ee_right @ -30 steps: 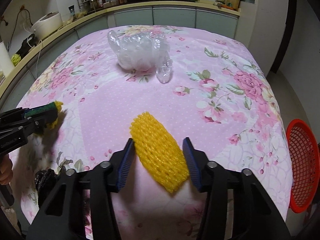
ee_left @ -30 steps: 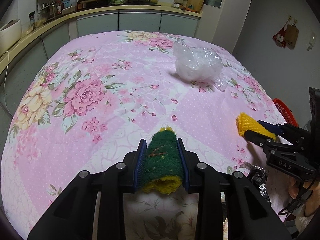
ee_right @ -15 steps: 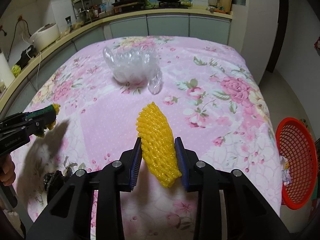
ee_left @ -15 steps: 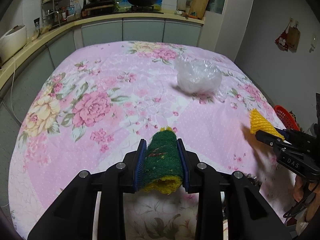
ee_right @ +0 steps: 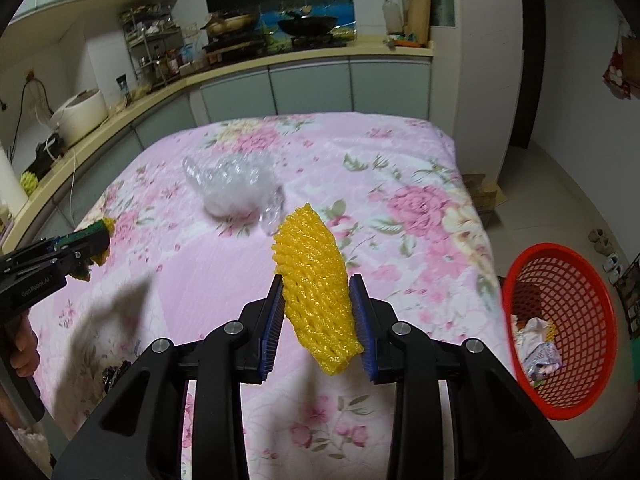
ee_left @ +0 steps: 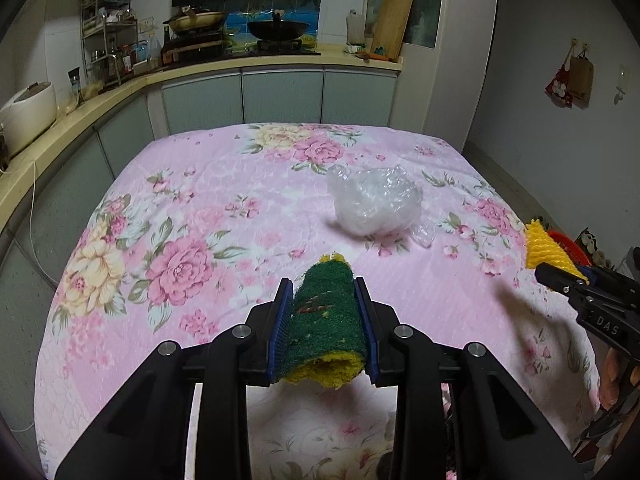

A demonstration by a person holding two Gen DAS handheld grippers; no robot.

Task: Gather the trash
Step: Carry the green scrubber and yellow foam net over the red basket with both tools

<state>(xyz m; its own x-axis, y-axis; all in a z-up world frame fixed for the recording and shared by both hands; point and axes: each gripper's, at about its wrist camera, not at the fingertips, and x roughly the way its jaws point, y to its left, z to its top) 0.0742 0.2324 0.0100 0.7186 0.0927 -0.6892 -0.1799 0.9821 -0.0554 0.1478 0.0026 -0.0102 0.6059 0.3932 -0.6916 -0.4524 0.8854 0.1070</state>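
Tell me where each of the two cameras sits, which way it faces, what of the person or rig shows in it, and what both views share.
Left wrist: on the left gripper, facing forward and down over the floral tablecloth toward the kitchen counter; own fingers shut on a green scouring sponge, right gripper at right edge.
Right wrist: on the right gripper, facing likewise; fingers shut on yellow foam net, red basket at right, left gripper at left.
Shared: tablecloth, crumpled clear plastic, both grippers.

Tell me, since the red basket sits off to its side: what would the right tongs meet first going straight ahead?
Probably the floral bedspread, just beside the crumpled clear plastic; depth is unclear. The right tongs grip yellow foam netting.
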